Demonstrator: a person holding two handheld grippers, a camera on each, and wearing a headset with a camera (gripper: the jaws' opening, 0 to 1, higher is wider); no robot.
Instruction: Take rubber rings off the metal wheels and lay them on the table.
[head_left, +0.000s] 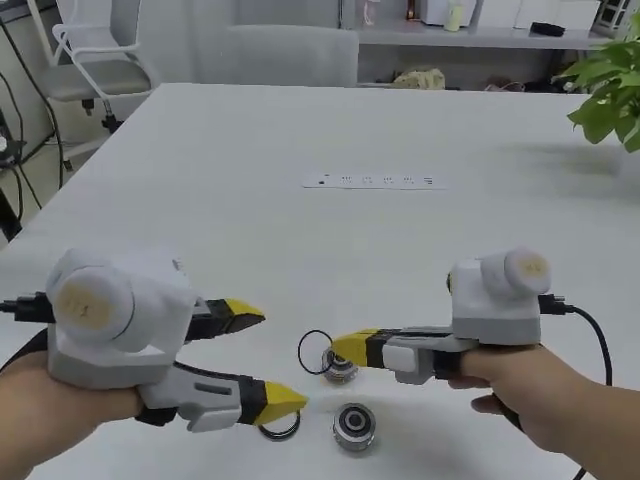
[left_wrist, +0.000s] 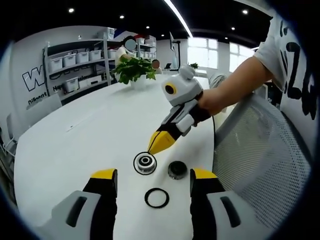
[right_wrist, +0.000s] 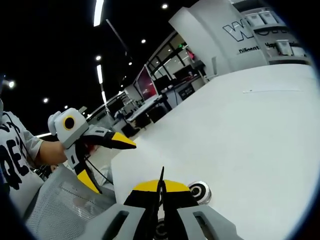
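The white desk (head_left: 330, 130) spans the head view from the bottom edge to the top. In the left gripper view it runs up the left half (left_wrist: 75, 130), and in the right gripper view it covers the right side (right_wrist: 250, 140). A mesh chair back (left_wrist: 260, 150) sits at the right of the left gripper view.

The left tongs (head_left: 272, 357) are at the lower left of the head view, held in a hand (head_left: 60, 405), their yellow tips spread wide. In their own view (left_wrist: 154, 175) they rise from the bottom edge, well apart. In the right gripper view they show at the left (right_wrist: 111, 165).

The right tongs (head_left: 345, 350) come in from the lower right, tips pressed together. They pinch a rubber ring (head_left: 314, 352), a thin black loop just left of the tips. Seen from the right gripper, the tips (right_wrist: 161, 187) meet, and the ring's edge (right_wrist: 161, 175) stands up between them as a dark line.

A plant (head_left: 610, 90) sits at the upper right, and a power strip (head_left: 370, 181) lies mid-desk.

A metal wheel (head_left: 340, 368) rests just below the right tips, with the held ring looped loosely about it (left_wrist: 145, 163). A bare wheel (head_left: 355, 425) lies nearer the bottom edge. A second ring (head_left: 280, 428) lies flat on the desk, between the left tips (left_wrist: 156, 198).
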